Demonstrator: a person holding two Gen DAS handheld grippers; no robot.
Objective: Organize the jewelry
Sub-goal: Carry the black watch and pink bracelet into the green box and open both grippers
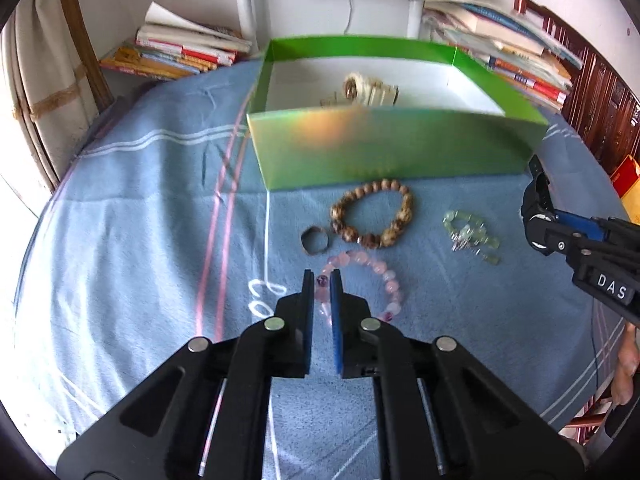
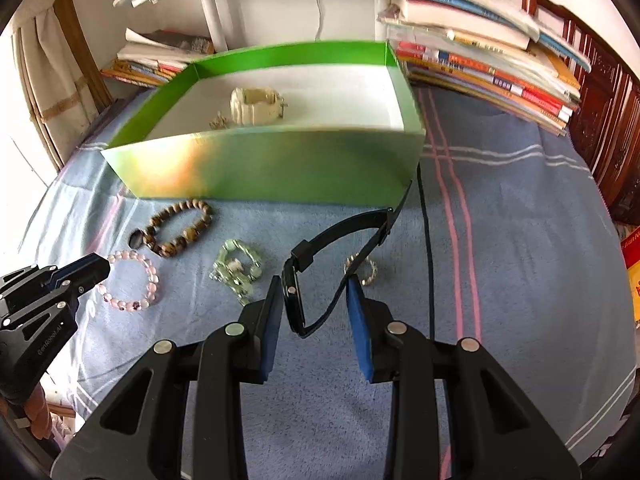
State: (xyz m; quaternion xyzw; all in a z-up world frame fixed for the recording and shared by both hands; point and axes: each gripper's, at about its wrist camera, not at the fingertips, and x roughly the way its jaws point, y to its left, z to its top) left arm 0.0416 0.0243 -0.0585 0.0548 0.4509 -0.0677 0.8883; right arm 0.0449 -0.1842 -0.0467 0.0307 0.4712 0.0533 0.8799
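Jewelry sorting beside green box (image 1: 400, 148).
Left gripper (image 1: 322, 280) pinches the slippery, loose pink bracelet (image 1: 376, 276) by one bead; right gripper (image 2: 314, 292) clasps a light, floppy black watch (image 2: 294, 304).

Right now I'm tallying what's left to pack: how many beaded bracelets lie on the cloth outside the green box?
3: the brown wooden bracelet nearest the green box, the pink bracelet before it, the pale green bracelet to their right. Others may be hidden.

The blue striped cloth-covered table (image 2: 520, 240) had a shiny green open cardboard box (image 2: 280, 168), brown, pink and pale-green bead bracelets (image 1: 372, 218) (image 1: 360, 280) (image 1: 472, 232), and a dark ring (image 1: 314, 241) sitting on it.
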